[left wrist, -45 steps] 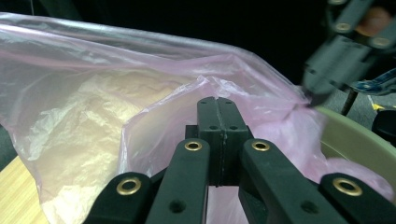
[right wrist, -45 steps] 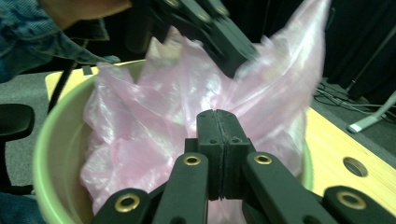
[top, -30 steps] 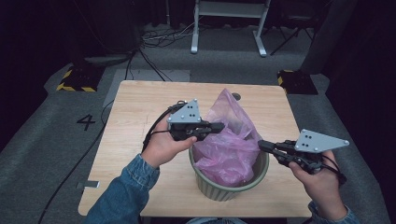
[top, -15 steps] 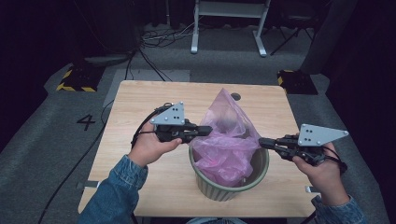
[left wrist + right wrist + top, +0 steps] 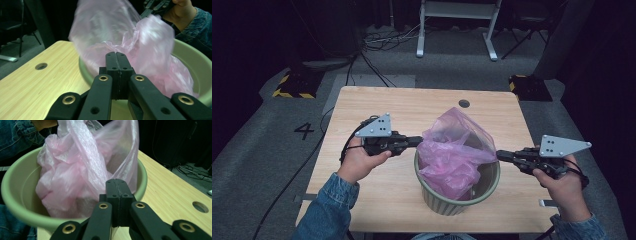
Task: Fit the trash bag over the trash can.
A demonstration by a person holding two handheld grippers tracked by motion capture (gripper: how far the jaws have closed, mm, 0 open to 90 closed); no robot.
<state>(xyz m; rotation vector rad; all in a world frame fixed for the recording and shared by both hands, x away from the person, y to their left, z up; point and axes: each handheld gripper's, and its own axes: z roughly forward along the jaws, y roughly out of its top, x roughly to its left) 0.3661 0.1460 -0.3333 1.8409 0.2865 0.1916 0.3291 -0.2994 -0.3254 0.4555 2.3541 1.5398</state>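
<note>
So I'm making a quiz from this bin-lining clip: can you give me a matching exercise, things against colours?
Things:
1. bag
2. bin
3. table
4. sleeve

Colours:
a. pale wood
b. blue denim
c. pink
d. pale green

Pairs: 1-c, 2-d, 3-a, 4-b

A thin, crinkly, glossy pink plastic bag [image 5: 455,155] sits in a smooth matt green plastic bin [image 5: 439,202] on a pale wood-grain table [image 5: 377,107].
</note>
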